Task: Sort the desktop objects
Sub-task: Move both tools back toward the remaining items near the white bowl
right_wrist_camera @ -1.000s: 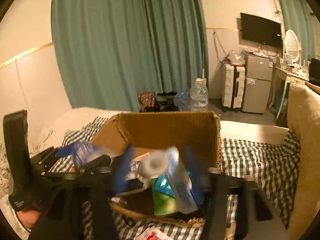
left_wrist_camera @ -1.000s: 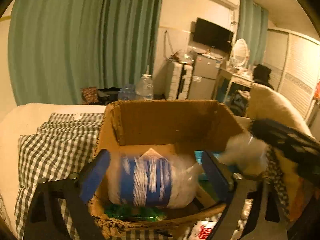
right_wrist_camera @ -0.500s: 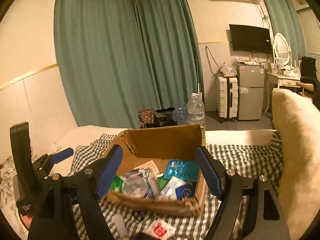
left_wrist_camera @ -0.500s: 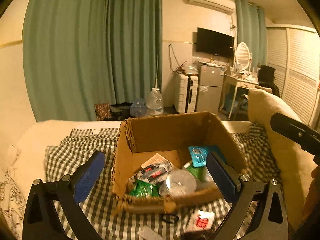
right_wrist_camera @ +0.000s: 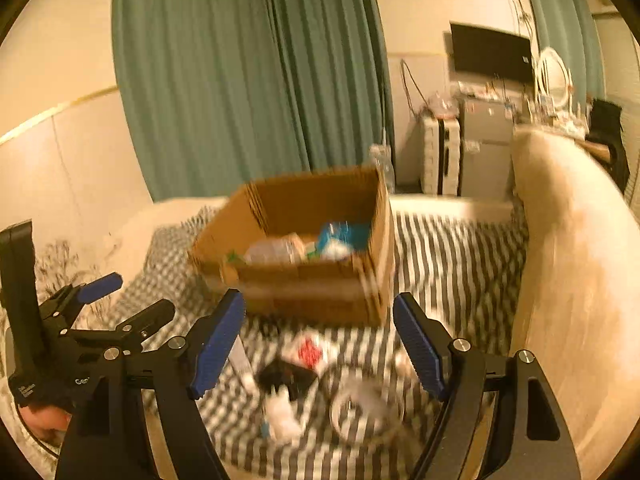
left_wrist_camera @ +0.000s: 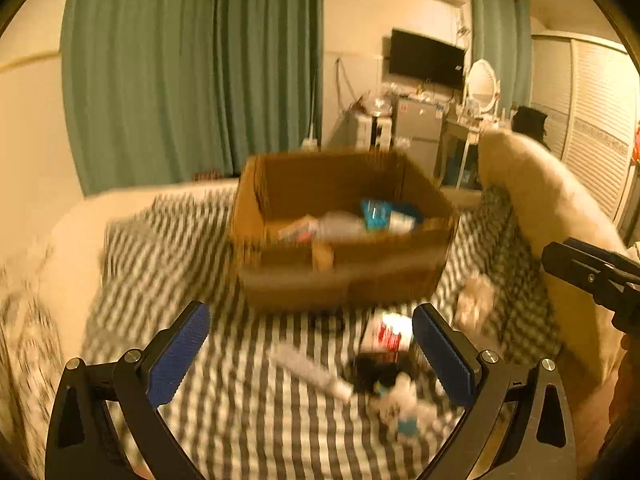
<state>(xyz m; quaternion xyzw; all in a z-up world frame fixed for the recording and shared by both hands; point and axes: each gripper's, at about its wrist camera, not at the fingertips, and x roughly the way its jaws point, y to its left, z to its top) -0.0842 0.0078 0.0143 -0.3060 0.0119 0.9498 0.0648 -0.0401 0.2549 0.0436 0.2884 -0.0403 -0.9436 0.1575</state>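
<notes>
A brown cardboard box (left_wrist_camera: 344, 272) (right_wrist_camera: 304, 280) stands on a checked cloth and holds several items, among them a clear bottle (left_wrist_camera: 340, 222) and a blue packet (left_wrist_camera: 376, 212). My left gripper (left_wrist_camera: 312, 356) is open and empty, in front of the box. My right gripper (right_wrist_camera: 316, 344) is open and empty, also short of the box. Between the grippers and the box lie loose items: a red and white packet (left_wrist_camera: 386, 334) (right_wrist_camera: 310, 350), a black object (right_wrist_camera: 286, 376), a white tube (left_wrist_camera: 310, 370), a small white and blue item (left_wrist_camera: 404, 408) and a clear tape roll (right_wrist_camera: 366, 408). Both views are blurred.
The checked cloth (left_wrist_camera: 168, 280) covers a bed. A cream pillow (left_wrist_camera: 552, 216) (right_wrist_camera: 576, 264) rises at the right. The left gripper shows at the left of the right wrist view (right_wrist_camera: 92, 312). Green curtains, a fridge and a suitcase stand far behind.
A second ago both grippers held items over the box; the items now lie inside it. Both grippers have since pulled back and down, so the loose items on the cloth show.
</notes>
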